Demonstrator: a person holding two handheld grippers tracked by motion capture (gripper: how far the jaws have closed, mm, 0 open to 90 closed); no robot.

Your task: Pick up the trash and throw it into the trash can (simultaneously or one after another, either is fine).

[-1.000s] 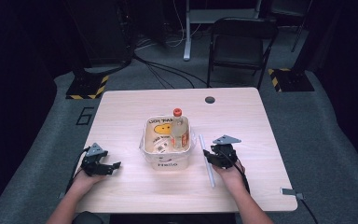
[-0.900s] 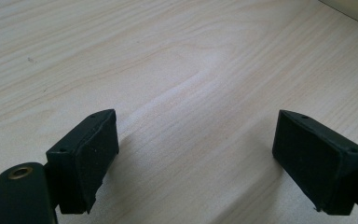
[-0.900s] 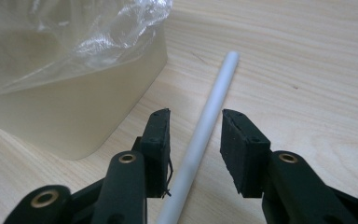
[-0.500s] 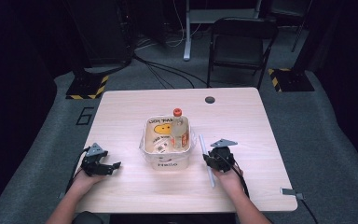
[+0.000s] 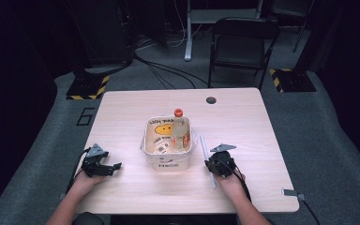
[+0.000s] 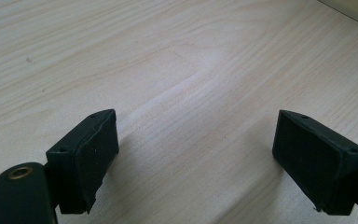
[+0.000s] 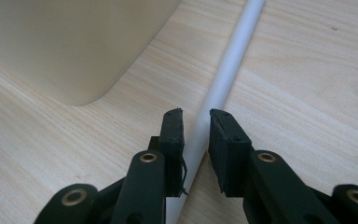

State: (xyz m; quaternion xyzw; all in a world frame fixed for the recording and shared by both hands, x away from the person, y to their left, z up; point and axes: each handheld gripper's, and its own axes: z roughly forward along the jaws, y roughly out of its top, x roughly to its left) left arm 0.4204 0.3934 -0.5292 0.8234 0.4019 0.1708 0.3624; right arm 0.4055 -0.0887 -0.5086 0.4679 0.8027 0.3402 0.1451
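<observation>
A thin white tube (image 5: 204, 149) lies on the wooden table (image 5: 122, 112), just right of a cream tub (image 5: 146, 138). My right gripper (image 5: 214, 167) sits low over the tube's near half. In the right gripper view its jaws press both sides of the tube (image 7: 233, 59), so the right gripper (image 7: 196, 136) is shut on it while the tube rests on the table. My left gripper (image 5: 114, 167) rests at the table's front left. Its jaws stand wide apart over bare wood, so the left gripper (image 6: 196, 158) is open and holds nothing.
The tub holds a clear bottle with a red cap (image 5: 180, 131) and some printed packaging. Its rounded corner (image 7: 74, 51) is close to the left of my right jaws. A small dark hole (image 5: 211, 100) marks the table's far side. A folding chair (image 5: 243, 42) stands beyond.
My right gripper has shifted slightly left and toward the person, settling over the white tube. The left gripper has stayed put.
</observation>
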